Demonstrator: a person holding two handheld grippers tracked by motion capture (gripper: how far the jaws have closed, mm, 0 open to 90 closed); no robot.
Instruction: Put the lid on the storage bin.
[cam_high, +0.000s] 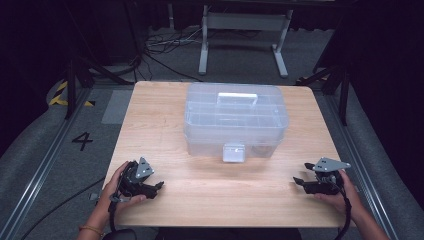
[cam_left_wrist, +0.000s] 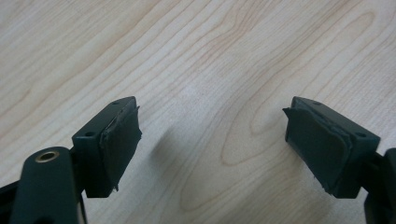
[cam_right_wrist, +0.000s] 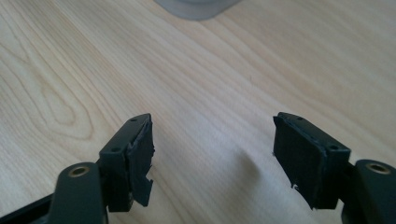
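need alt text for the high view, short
A clear plastic lidded box sits mid-table on a light wooden table. Nearer the camera, a person's left hand-held gripper and right hand-held gripper rest apart, both open and empty.

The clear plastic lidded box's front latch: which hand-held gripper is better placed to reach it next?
Slightly the left. The left hand-held gripper lies closer to the white front latch of the clear plastic lidded box than the right hand-held gripper. Both are open, empty, low over the light wooden table.

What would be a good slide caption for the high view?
Two hand-held grippers, left gripper and right gripper, rest open on a wooden table before a closed clear plastic box.
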